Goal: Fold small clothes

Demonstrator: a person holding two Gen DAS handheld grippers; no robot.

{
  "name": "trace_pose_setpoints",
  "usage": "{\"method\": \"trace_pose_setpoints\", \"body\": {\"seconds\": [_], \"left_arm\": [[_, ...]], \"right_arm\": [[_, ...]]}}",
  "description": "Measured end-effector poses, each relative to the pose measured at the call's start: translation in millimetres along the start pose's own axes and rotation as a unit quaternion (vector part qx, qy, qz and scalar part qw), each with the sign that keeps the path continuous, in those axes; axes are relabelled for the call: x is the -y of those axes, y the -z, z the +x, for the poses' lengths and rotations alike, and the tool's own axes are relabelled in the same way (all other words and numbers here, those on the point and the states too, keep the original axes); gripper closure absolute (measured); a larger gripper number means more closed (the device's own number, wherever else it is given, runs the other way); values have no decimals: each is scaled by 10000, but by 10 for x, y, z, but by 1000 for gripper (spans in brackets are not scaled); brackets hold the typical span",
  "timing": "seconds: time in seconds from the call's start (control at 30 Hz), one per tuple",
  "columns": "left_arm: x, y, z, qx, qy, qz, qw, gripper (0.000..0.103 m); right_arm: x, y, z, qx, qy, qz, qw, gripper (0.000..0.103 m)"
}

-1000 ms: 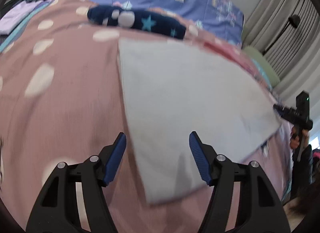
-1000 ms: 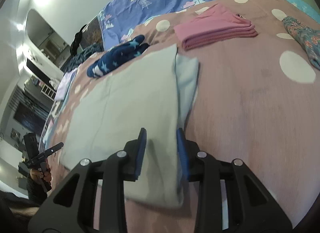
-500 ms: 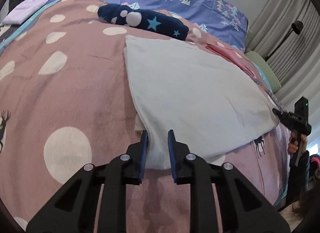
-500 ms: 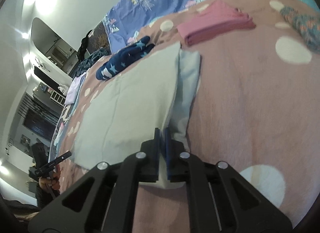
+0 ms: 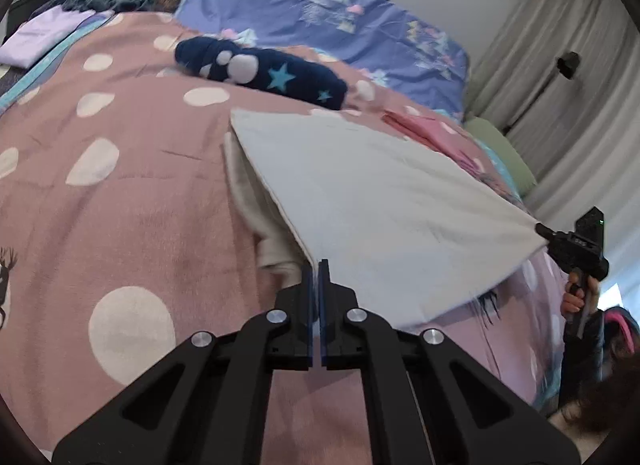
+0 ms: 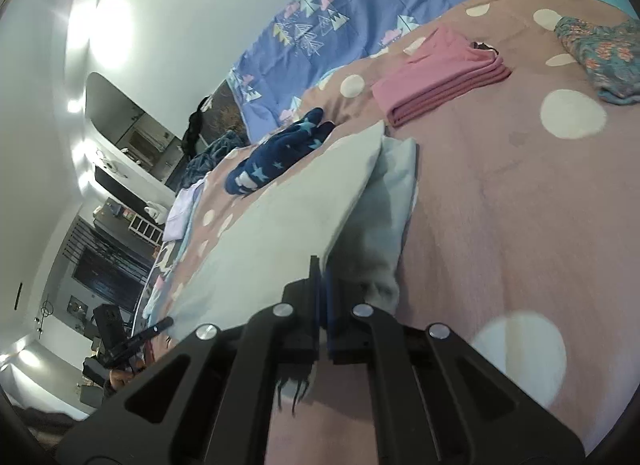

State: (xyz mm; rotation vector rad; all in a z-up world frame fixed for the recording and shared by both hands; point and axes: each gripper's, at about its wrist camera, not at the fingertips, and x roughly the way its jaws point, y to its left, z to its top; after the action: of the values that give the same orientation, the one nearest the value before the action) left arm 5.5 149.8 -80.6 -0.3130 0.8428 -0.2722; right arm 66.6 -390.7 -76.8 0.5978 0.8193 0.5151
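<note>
Through my left wrist camera, my left hand-held gripper [image 5: 319, 265], spread a second earlier, had pinched the near corner of the pale grey cloth [image 5: 384, 201] on the bed [image 5: 120, 201], and through the right, my right hand-held gripper [image 6: 320, 265] had clamped the other corner, lifting the top layer, ready to fold.

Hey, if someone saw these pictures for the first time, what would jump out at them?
The pale grey cloth lifted at its near corners, pinched by the left gripper and right gripper, above the pink polka-dot blanket. Behind it lie a navy star-print garment and a folded pink stack.
</note>
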Motion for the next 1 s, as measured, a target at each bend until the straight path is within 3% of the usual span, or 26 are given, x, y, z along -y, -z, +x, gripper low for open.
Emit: {"method": "trace_pose_setpoints", "body": {"seconds": [0.07,0.2,0.23,0.37,0.47,0.5,0.57,0.67,0.73,0.77,0.8,0.87,0.97,1.0], "left_arm": [[19,110,-6,-206,-147,269,9993,102],[-105,356,275,-892,-394,265,9949,101],[-140,401,342,-1020,-451,246,9935,101],[-140,413,338,-954,-533,324,9935,98],[-118,329,327,-973,-875,441,9904,90],[-96,250,295,-845,-1116,470,9890,89],[-52,121,227,-625,-1206,459,9897,89],[306,-126,190,-232,-900,780,9926,86],[763,-240,322,-200,-450,1316,9901,77],[921,-246,384,-228,-313,1494,9880,66],[1217,-240,530,-337,-95,1811,9828,59],[1692,-163,801,-618,214,2390,9688,59],[2479,69,1240,-1022,756,3299,9354,55],[2648,137,1332,-1073,835,3465,9281,51]], "right_arm": [[44,137,-69,-115,265,-81,9996,101],[348,480,113,-667,1005,155,9926,101],[373,495,123,-632,957,253,9931,101],[347,450,82,-469,881,294,9946,96],[256,329,63,-421,1000,54,9941,92],[221,256,52,-353,997,-15,9944,88],[187,147,53,-245,1023,-111,9944,80],[131,-147,175,-211,1049,-266,9939,76],[157,-357,337,-250,1069,-305,9935,74],[185,-440,404,-310,1029,-270,9938,74],[267,-596,544,-444,916,-152,9947,74],[403,-809,713,-533,872,61,9947,74],[602,-1148,1026,-839,745,251,9934,74],[673,-1266,1168,-1005,632,340,9923,71]]}}
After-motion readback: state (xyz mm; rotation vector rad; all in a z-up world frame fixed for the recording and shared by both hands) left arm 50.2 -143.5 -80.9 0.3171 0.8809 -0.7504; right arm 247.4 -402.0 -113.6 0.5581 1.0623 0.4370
